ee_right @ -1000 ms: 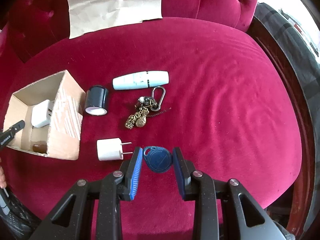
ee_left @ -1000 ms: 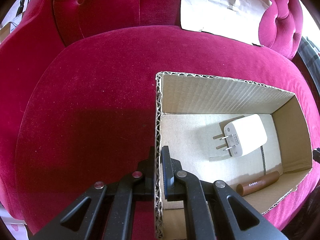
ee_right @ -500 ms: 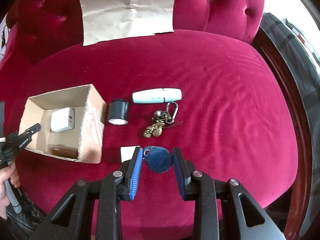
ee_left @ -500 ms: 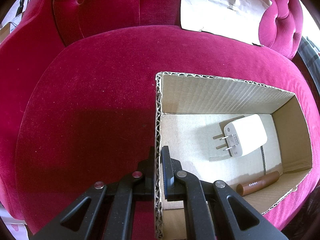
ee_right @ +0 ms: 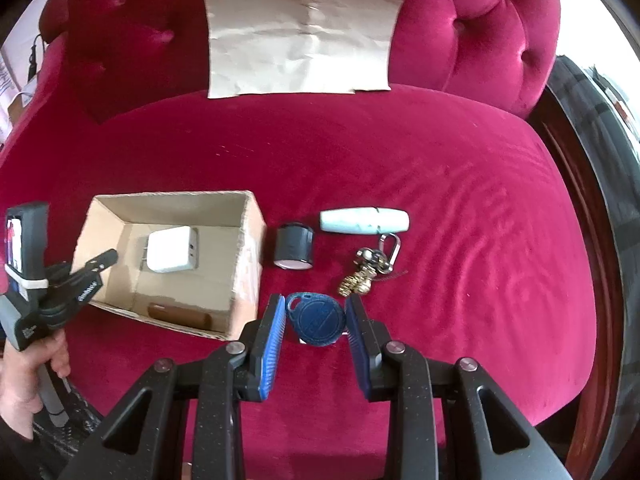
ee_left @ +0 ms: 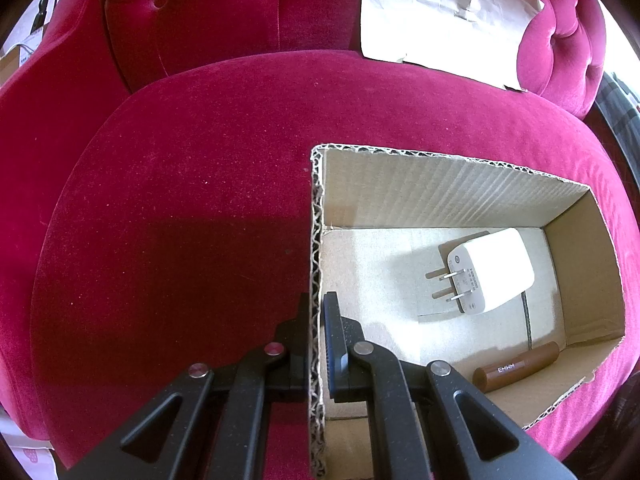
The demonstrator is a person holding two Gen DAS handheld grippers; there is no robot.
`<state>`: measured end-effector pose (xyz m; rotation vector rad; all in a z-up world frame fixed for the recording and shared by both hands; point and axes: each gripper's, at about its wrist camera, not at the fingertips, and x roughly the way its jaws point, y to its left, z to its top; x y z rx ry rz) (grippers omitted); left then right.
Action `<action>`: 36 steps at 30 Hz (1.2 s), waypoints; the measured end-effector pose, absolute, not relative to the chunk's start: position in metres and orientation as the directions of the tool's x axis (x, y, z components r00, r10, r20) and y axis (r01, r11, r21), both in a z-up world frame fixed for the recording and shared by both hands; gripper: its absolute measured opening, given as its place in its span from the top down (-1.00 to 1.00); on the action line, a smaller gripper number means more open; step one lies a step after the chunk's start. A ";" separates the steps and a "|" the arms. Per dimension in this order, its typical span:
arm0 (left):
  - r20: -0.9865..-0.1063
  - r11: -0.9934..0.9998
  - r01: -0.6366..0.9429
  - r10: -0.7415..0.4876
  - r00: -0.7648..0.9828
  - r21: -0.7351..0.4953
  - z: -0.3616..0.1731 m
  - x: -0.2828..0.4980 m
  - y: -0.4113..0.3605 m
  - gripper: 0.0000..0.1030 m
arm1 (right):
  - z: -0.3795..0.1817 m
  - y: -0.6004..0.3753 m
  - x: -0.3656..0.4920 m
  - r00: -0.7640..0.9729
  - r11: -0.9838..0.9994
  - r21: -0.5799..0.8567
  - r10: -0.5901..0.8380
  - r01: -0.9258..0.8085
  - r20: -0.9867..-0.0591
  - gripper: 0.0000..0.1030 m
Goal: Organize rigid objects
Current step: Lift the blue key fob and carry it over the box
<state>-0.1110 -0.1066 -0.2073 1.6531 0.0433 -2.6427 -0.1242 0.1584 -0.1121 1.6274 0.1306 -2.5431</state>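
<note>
My left gripper (ee_left: 317, 300) is shut on the left wall of an open cardboard box (ee_left: 316, 216), one finger inside and one outside. The box holds a white plug adapter (ee_left: 490, 270) and a brown tube (ee_left: 516, 366). In the right wrist view my right gripper (ee_right: 316, 308) is shut on a blue key fob (ee_right: 318, 320) and holds it above the red seat, right of the box (ee_right: 248, 264). The left gripper (ee_right: 90, 266) shows at the box's left wall. A black cylinder (ee_right: 294, 246), a pale blue tube (ee_right: 364, 222) and a brass keyring (ee_right: 368, 270) lie on the cushion.
The red velvet sofa seat (ee_right: 460, 240) carries everything. A sheet of brown paper (ee_right: 304, 32) leans against the tufted backrest. The seat's front edge lies just below the box. A dark wooden frame (ee_right: 580, 216) runs along the right side.
The right gripper has risen and drawn back with the blue key fob; the second white plug on the cushion has dropped out of view behind it. The left gripper and box have not moved.
</note>
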 end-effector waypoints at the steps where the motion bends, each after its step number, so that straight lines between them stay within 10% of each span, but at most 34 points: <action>1: -0.899 -0.999 0.035 -0.006 -0.437 -0.011 -0.207 -0.111 -0.106 0.89 | -0.111 0.155 -0.125 -0.415 -0.988 -0.008 -0.057 0.153 -0.908 0.37; 36: -0.900 -0.999 0.035 -0.010 -0.435 -0.005 -0.209 -0.112 -0.113 0.89 | -0.126 0.053 -0.144 -0.391 -0.939 0.048 -0.188 0.339 -0.901 0.37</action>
